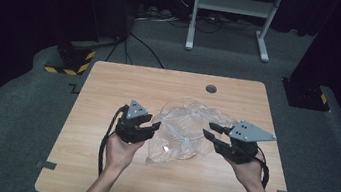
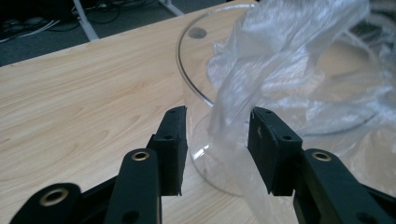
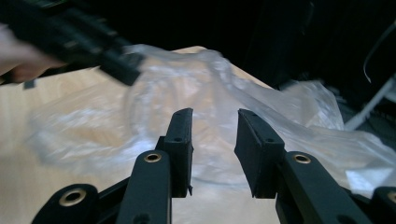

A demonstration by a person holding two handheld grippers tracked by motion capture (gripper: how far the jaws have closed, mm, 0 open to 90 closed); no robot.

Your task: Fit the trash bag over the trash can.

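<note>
Fingers of the left gripper touch bag film.

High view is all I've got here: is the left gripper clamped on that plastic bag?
Observer: No. The left gripper view shows the left gripper with its jaws apart. A fold of the plastic bag hangs between them, against one pad only.
Operator: What's under the bag?
Observer: A clear glass bowl. Its rim curves just beyond the jaws, with the bag bunched over it.
Operator: And the right gripper?
Observer: The right gripper is open too, with nothing between its jaws. The bag lies beyond them, though that view is blurred.
</note>
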